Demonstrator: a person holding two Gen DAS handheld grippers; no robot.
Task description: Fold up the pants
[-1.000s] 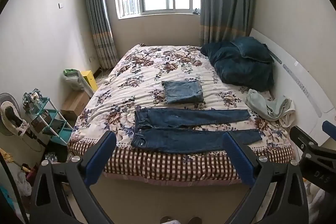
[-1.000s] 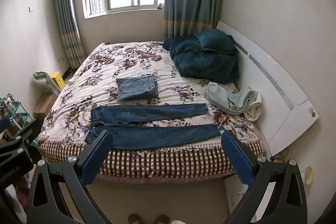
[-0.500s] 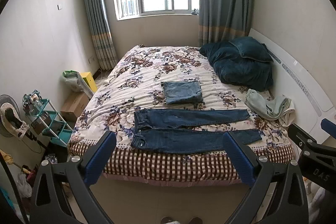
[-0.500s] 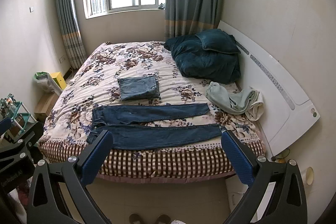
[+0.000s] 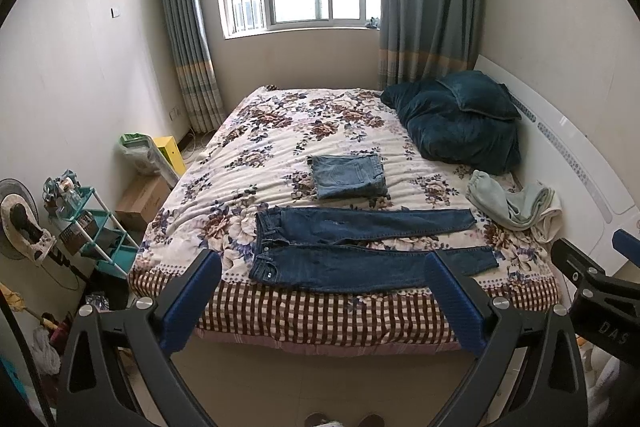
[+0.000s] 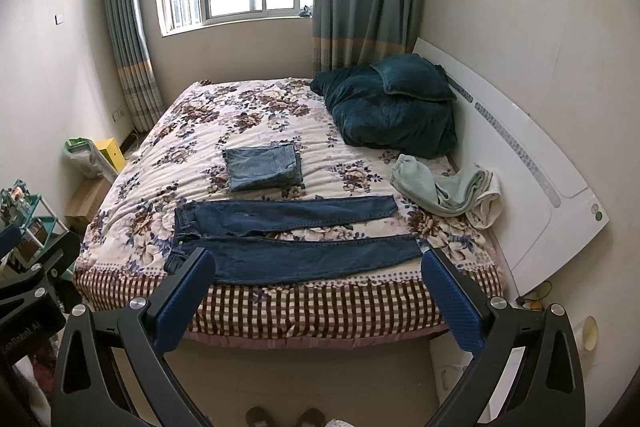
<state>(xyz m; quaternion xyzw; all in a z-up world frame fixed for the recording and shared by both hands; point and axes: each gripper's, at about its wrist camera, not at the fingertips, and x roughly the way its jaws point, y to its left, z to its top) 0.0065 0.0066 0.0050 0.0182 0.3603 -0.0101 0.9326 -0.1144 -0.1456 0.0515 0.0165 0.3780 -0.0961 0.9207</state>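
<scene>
Floral bed [image 5: 280, 131] slightly nearer than before, dark jeans [image 5: 360, 247] unmoved, left claw [image 5: 322, 269] and right claw [image 6: 318, 265] both apart

A bed [image 5: 280, 311] with a flowered quilt and a brown checked skirt carries everything. A pair of dark blue jeans [image 5: 352, 247] lies flat along its near edge, waistband to the left, the two legs stretched to the right and slightly apart. Just beyond them, near the middle of the bed, rests a folded pair of lighter jeans [image 5: 348, 175]. A dark teal blanket [image 5: 456, 123], bunched up with a pillow [image 5: 476, 95] on top, sits at the far right by the white headboard [image 6: 532, 187]. A pale green garment [image 5: 512, 203] lies crumpled on the right side, between the blanket and the near edge.
</scene>
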